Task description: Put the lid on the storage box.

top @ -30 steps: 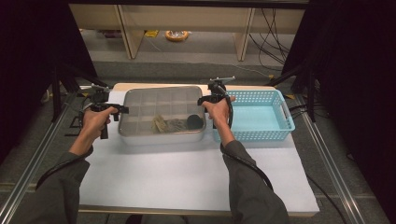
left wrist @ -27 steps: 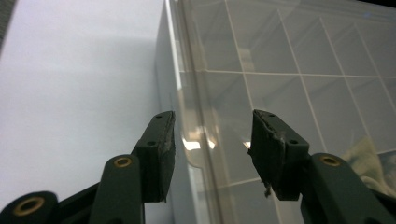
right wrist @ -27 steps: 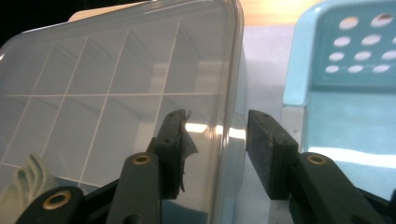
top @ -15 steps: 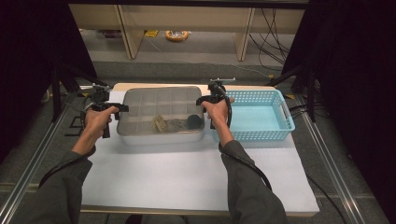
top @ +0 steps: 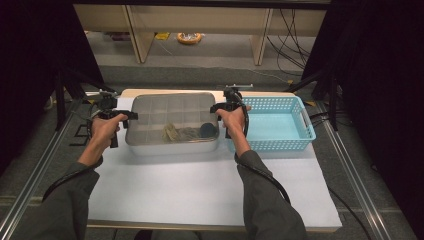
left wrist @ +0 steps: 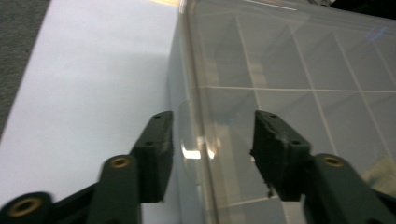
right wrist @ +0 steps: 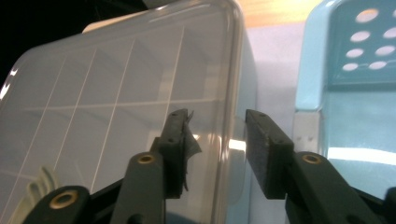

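Three cameras: one overhead, one riding on each gripper.

The high view looks forward and down from the person's side, taking in the whole bench [top: 200, 190], the clear box [top: 172, 122] and the blue basket [top: 280, 125]. The left gripper view sits very close to the box's left rim [left wrist: 196, 140]; the right gripper view sits close to its right rim [right wrist: 233, 93], with the basket beside it. All three share the box.

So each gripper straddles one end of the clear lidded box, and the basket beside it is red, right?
Not quite: the basket is light blue, not red, as the high view shows. The rest holds: the left gripper and the right gripper each straddle an end edge of the clear lidded box, jaws either side of its rim with gaps showing.
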The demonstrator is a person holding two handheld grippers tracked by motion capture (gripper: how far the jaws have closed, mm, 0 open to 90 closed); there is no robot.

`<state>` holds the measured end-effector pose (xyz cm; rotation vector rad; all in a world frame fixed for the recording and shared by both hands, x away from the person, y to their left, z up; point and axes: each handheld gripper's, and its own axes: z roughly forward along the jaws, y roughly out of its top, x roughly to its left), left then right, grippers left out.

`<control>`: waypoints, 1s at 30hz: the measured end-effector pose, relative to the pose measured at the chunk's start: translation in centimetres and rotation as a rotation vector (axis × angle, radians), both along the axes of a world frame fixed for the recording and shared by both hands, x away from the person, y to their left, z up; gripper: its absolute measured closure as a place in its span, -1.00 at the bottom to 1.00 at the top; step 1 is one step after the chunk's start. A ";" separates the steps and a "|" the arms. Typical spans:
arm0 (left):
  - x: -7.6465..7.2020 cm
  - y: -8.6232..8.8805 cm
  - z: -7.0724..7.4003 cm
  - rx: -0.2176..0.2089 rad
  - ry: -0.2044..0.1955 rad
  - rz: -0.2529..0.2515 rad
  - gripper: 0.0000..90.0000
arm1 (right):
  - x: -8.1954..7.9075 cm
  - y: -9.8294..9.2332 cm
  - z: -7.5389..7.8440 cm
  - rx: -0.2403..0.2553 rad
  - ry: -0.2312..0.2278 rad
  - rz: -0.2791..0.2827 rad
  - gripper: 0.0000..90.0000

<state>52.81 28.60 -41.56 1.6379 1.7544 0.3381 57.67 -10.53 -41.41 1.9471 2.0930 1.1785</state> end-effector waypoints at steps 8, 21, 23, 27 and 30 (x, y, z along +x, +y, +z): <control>-0.7 0.1 0.1 0.004 -0.002 -0.037 0.10 | -0.9 0.1 0.5 -0.062 0.010 0.022 0.36; -1.0 -0.4 0.1 0.041 -0.020 -0.044 0.11 | -1.3 0.0 0.4 -0.058 0.002 0.019 0.38; -0.9 -0.3 0.1 0.042 -0.023 -0.040 0.12 | -1.2 0.1 0.3 -0.054 -0.016 0.013 0.37; -0.5 -0.3 0.0 0.031 -0.032 -0.019 0.17 | -1.0 0.1 0.2 -0.075 -0.043 0.019 0.40; -0.3 -0.6 0.1 0.066 -0.031 -0.022 0.16 | -0.9 0.3 0.2 -0.064 -0.037 0.006 0.37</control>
